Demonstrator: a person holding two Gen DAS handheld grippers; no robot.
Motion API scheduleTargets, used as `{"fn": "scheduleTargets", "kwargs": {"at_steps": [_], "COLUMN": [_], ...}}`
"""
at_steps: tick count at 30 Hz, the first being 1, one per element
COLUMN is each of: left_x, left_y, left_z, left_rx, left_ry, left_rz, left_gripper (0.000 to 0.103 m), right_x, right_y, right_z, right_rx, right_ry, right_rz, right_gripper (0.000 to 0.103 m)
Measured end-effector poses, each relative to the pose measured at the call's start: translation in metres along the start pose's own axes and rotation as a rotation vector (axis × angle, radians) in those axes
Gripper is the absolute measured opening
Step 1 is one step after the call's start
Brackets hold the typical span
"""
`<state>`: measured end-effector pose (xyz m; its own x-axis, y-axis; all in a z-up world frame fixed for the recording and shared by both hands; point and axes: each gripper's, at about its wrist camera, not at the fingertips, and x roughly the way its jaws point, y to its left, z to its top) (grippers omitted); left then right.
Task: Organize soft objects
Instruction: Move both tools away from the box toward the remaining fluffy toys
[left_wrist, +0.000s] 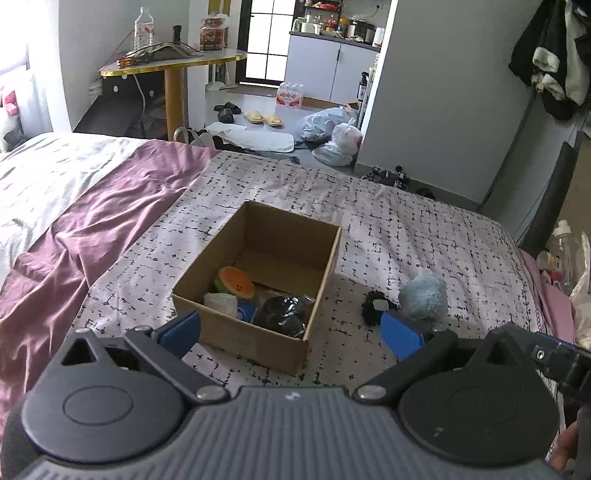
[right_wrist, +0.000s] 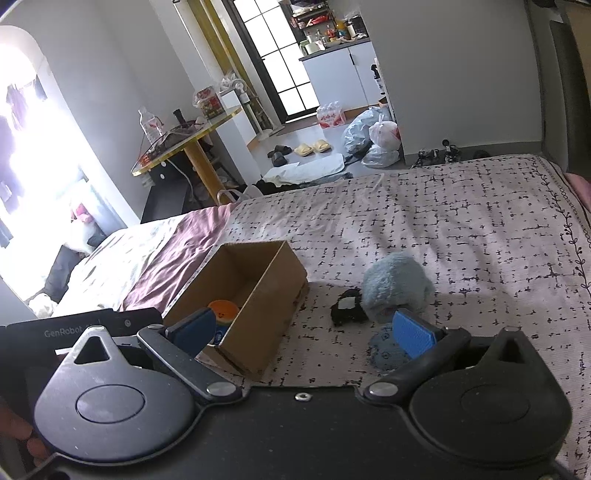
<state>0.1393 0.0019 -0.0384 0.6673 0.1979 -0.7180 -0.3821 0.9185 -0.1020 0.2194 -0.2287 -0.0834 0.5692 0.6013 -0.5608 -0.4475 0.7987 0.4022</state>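
An open cardboard box (left_wrist: 207, 312) sits on the patterned bed cover; it also shows in the right wrist view (right_wrist: 258, 332). Inside lie an orange slice plush (left_wrist: 236, 282), a white soft item (left_wrist: 221, 302) and a black bundle (left_wrist: 282, 314). Right of the box lie a fluffy light-blue plush (left_wrist: 424, 295), also in the right wrist view (right_wrist: 395, 288), and a small black soft item (left_wrist: 373, 306) (right_wrist: 347, 306). A flat blue item (right_wrist: 384, 350) lies by the right finger. My left gripper (left_wrist: 291, 330) is open and empty above the box's near edge. My right gripper (right_wrist: 306, 330) is open and empty.
A purple sheet (left_wrist: 92, 229) and white quilt (left_wrist: 44, 177) cover the bed's left side. Beyond the bed's far edge stand a round yellow table (left_wrist: 173, 62), floor bags (left_wrist: 332, 136) and slippers (left_wrist: 262, 118). The other gripper's body (right_wrist: 74, 328) is at lower left in the right wrist view.
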Motion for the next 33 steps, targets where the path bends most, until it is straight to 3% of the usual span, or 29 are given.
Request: {"fn": "scheduleTargets", "kwargs": {"at_steps": [14,25,33], "left_x": [0.014,0.037,0.061], "left_y": [-0.028,-0.053,-0.072], "left_z": [-0.005,-0.003,0.002], "left_rx": [0.020,0.046,0.088], "left_ry": [0.041,0.061,0.056], "left_rz": [0.007,-0.040,-0.098], "left_gripper": [0.103,0.100,0.099], "right_x": [-0.002,0.011,0.038], "right_y": [-0.044,-0.083,-0.101], "right_z": [0.002,0.006,-0.005], "right_rx": [0.074,0.221,0.291], "right_ry": [0.003,-0.041,0.002], "right_rz": [-0.006,-0.019,-0.028], "right_gripper": [0.103,0.103,0.099]}}
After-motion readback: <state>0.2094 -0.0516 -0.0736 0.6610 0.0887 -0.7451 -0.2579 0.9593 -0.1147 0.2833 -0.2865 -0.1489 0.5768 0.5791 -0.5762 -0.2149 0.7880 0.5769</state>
